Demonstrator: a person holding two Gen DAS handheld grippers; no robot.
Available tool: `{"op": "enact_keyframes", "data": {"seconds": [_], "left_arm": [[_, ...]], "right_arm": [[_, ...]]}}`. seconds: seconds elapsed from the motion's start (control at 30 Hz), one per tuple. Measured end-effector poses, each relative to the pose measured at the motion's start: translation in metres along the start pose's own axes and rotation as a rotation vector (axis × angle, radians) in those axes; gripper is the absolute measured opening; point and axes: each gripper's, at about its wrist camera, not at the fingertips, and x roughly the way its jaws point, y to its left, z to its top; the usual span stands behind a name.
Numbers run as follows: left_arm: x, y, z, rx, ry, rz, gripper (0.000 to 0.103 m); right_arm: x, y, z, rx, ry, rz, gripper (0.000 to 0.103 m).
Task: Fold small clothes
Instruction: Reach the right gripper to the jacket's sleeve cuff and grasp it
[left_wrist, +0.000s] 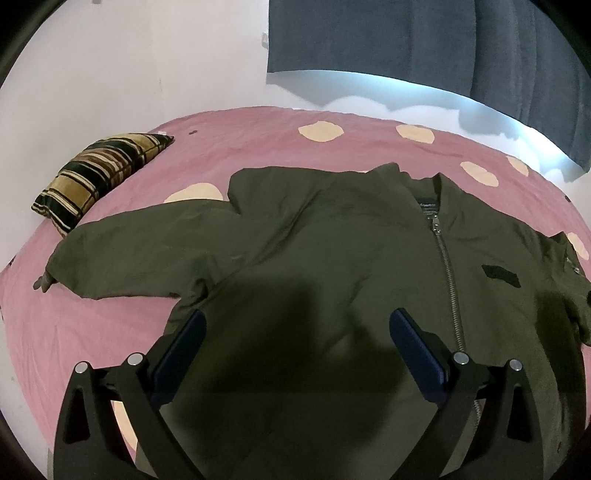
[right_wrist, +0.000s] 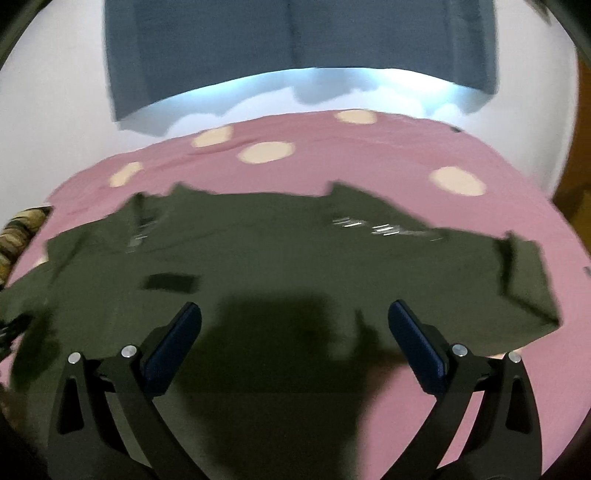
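An olive-green zip jacket (left_wrist: 314, 251) lies spread front-up on a pink bed sheet (left_wrist: 258, 140), its zipper (left_wrist: 447, 273) closed and its left sleeve (left_wrist: 122, 254) stretched out to the left. My left gripper (left_wrist: 297, 325) is open and empty, hovering above the jacket's lower left front. In the right wrist view, which is motion-blurred, the jacket (right_wrist: 295, 251) fills the middle and its right sleeve (right_wrist: 517, 280) is folded at the right. My right gripper (right_wrist: 295, 317) is open and empty above the jacket's lower right part.
A striped brown and black pillow (left_wrist: 99, 177) lies at the bed's far left. The pink sheet (right_wrist: 369, 147) has cream dots. A dark blue curtain (left_wrist: 406, 40) hangs on the white wall behind the bed. A wooden surface (right_wrist: 576, 177) shows at the right.
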Motion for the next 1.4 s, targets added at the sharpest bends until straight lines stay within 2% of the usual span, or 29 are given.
{"op": "enact_keyframes", "data": {"seconds": [0.2,0.3,0.37,0.4,0.47,0.5,0.53,0.57,0.63,0.7,0.77,0.93,1.03,1.1,1.13,1.17,1.23,1.37,1.4], "left_arm": [[0.001,0.001,0.000,0.001,0.003,0.000,0.099],[0.004,-0.001,-0.001,0.009,0.009,0.005,0.099],[0.006,-0.004,-0.002,0.015,0.017,0.008,0.099],[0.008,-0.005,-0.003,0.016,0.024,0.009,0.099],[0.010,-0.007,-0.004,0.017,0.033,0.010,0.099],[0.011,-0.007,-0.004,0.017,0.037,0.010,0.099],[0.011,-0.008,-0.005,0.018,0.039,0.012,0.099],[0.012,-0.008,-0.004,0.017,0.041,0.014,0.099],[0.013,-0.009,-0.005,0.013,0.044,0.014,0.099],[0.013,-0.011,-0.004,0.010,0.045,0.010,0.099],[0.011,-0.012,-0.004,0.010,0.041,0.005,0.099],[0.009,-0.015,-0.003,0.016,0.034,-0.005,0.099],[0.009,-0.016,-0.003,0.017,0.031,-0.007,0.099],[0.008,-0.016,-0.002,0.014,0.027,-0.009,0.099],[0.008,-0.017,-0.002,0.013,0.024,-0.009,0.099],[0.007,-0.017,-0.001,0.012,0.019,-0.011,0.099],[0.004,-0.015,0.001,0.007,0.004,-0.011,0.099],[0.003,-0.014,0.005,-0.002,-0.006,-0.004,0.099],[0.003,-0.014,0.006,-0.006,-0.004,-0.001,0.099]], "right_arm": [[0.020,-0.101,0.020,0.085,0.015,-0.290,0.100],[0.040,-0.147,0.026,0.116,0.074,-0.406,0.092],[0.055,-0.172,0.028,0.121,0.120,-0.438,0.081],[0.058,-0.180,0.028,0.123,0.136,-0.444,0.078],[0.065,-0.200,0.024,0.149,0.176,-0.406,0.041],[0.067,-0.211,0.021,0.175,0.194,-0.371,0.040],[0.064,-0.217,0.019,0.201,0.191,-0.332,0.034],[0.056,-0.229,0.016,0.245,0.171,-0.274,0.018],[0.041,-0.244,0.015,0.312,0.157,-0.200,0.004],[0.023,-0.263,0.010,0.397,0.133,-0.126,0.004],[0.005,-0.279,0.008,0.455,0.103,-0.093,0.004],[-0.039,-0.327,-0.005,0.568,0.033,-0.135,0.004],[-0.044,-0.368,-0.029,0.681,0.040,-0.117,0.004],[-0.034,-0.393,-0.047,0.792,0.040,-0.036,0.009],[-0.033,-0.406,-0.061,0.873,0.026,0.010,0.023],[-0.035,-0.415,-0.069,0.926,0.012,0.033,0.044],[-0.038,-0.426,-0.084,1.002,-0.035,0.077,0.062],[-0.027,-0.423,-0.090,1.037,-0.068,0.283,0.062],[-0.024,-0.421,-0.087,1.037,-0.073,0.312,0.063]]}}
